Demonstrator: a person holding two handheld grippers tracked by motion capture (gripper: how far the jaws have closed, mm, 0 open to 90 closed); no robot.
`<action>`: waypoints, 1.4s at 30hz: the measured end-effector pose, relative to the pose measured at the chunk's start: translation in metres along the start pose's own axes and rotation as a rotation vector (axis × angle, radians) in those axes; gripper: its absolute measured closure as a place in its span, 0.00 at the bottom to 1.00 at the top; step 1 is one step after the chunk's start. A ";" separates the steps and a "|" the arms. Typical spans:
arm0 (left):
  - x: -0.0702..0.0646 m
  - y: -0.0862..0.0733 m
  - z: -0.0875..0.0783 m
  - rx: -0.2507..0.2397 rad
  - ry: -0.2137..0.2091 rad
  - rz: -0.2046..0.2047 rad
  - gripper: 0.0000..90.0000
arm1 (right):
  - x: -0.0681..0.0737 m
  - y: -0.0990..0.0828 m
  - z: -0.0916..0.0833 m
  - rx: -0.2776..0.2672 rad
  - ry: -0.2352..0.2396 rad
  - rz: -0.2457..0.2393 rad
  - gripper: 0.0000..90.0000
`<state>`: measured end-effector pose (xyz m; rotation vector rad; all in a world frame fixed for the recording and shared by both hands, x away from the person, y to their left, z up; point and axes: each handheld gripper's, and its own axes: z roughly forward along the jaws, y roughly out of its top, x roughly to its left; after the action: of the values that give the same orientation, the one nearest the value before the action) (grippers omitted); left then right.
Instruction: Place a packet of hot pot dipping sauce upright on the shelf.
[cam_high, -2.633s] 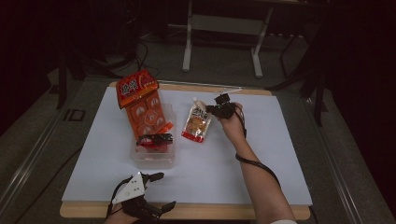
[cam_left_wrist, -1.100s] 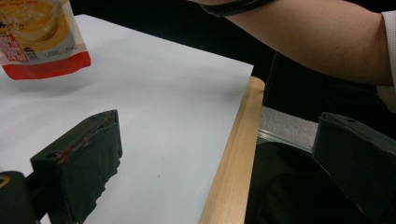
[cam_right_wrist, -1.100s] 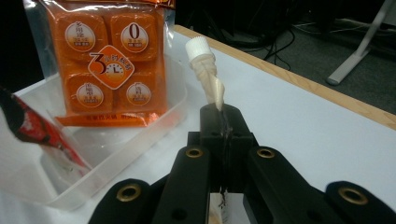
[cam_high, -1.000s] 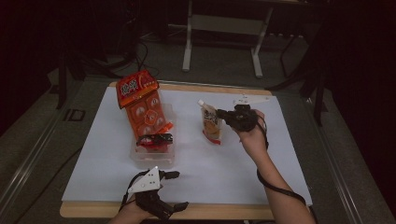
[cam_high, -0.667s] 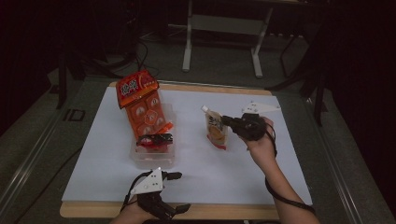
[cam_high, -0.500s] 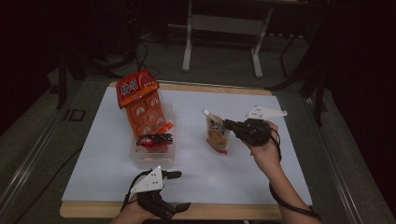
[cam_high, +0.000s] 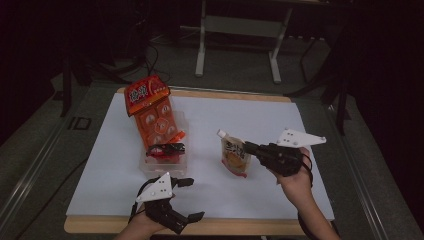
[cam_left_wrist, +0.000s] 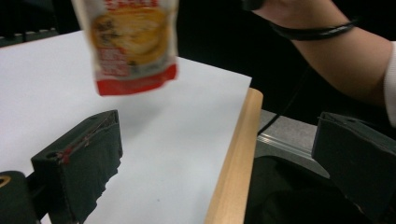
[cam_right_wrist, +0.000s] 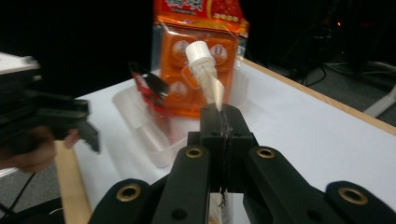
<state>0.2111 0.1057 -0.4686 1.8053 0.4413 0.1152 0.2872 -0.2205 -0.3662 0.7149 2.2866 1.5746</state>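
Spout pouch (cam_high: 235, 157) carried in right gripper (cam_high: 250, 148), clear of the worktop (cam_high: 280, 125).

Right fingers (cam_right_wrist: 223, 122) pinched fully shut on the pouch's top edge just below the white cap (cam_right_wrist: 200, 51); pouch hangs free, right of the clear tray (cam_high: 165, 167) holding the orange snack bag (cam_high: 152, 117). Left gripper (cam_high: 192, 199) idles near the front edge, fingers (cam_left_wrist: 86, 154) spread wide, empty. Judgement: keep the pinch firm, move level and slow so the pouch doesn't swing, lower base-first.
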 end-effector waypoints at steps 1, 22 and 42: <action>0.000 0.001 0.000 -0.001 -0.007 0.001 0.03 | 0.003 0.000 -0.002 -0.004 0.011 0.003 1.00; 0.008 0.037 0.002 -0.032 -0.008 0.044 0.06 | 0.050 -0.005 -0.030 -0.039 0.150 -0.037 1.00; 0.017 0.061 0.020 -0.087 -0.122 0.080 0.38 | 0.059 -0.013 -0.029 -0.038 0.219 -0.035 0.99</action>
<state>0.2472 0.0809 -0.4189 1.7339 0.2731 0.0784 0.2207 -0.2159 -0.3644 0.5120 2.3977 1.7516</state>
